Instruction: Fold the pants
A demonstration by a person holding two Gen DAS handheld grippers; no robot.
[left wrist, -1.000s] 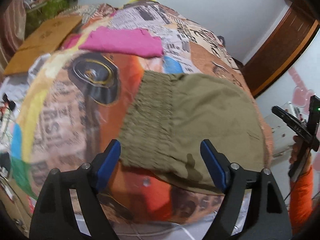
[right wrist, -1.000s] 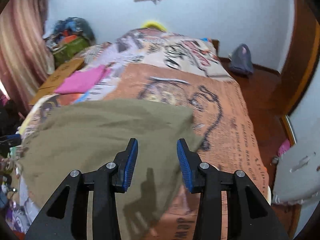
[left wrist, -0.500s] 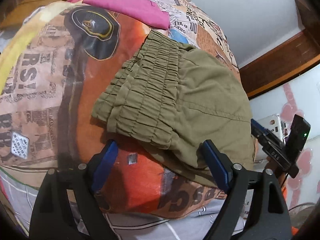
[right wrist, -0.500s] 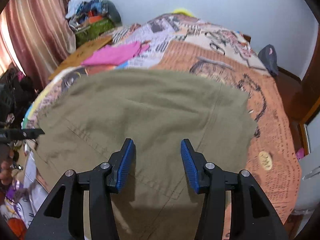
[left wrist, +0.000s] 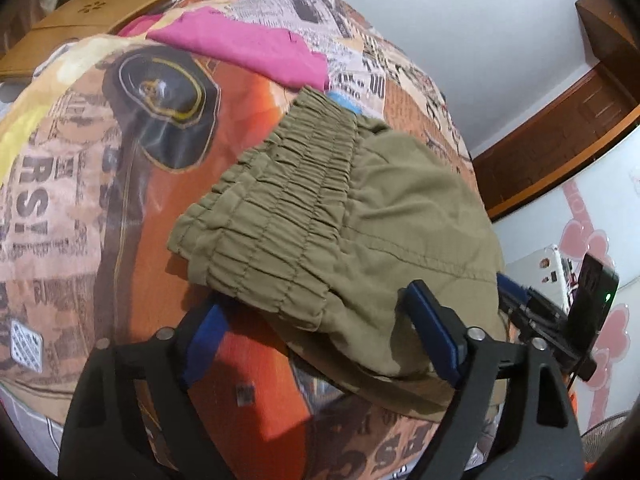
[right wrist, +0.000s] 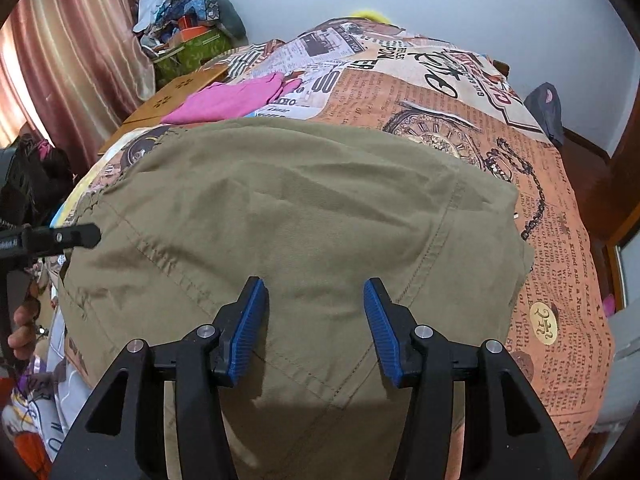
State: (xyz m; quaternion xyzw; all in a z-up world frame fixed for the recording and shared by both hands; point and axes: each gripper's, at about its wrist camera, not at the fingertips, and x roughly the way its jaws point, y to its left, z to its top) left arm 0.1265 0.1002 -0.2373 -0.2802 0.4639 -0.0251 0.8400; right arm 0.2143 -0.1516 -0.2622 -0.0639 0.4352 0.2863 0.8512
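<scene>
With the left hand-held gripper [left wrist: 316, 336] wide and closing astride the olive pants [left wrist: 360, 224] and the right hand-held gripper [right wrist: 316, 328] empty and opening above them, a shallow pinch could catch only the top layer, skewing the fold.

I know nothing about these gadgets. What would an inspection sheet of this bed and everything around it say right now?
Surface: bed under a newspaper-print cover.
Job's things: olive pants lying spread out, elastic waistband towards the left gripper.
Clutter: pink garment, cardboard sheet, pile of belongings in the corner.
Grippers: left gripper closing astride the waistband corner; right gripper opening over the pants, pads pressing nothing.
Cables: nothing seen.
Surroundings: curtain, white wall.
</scene>
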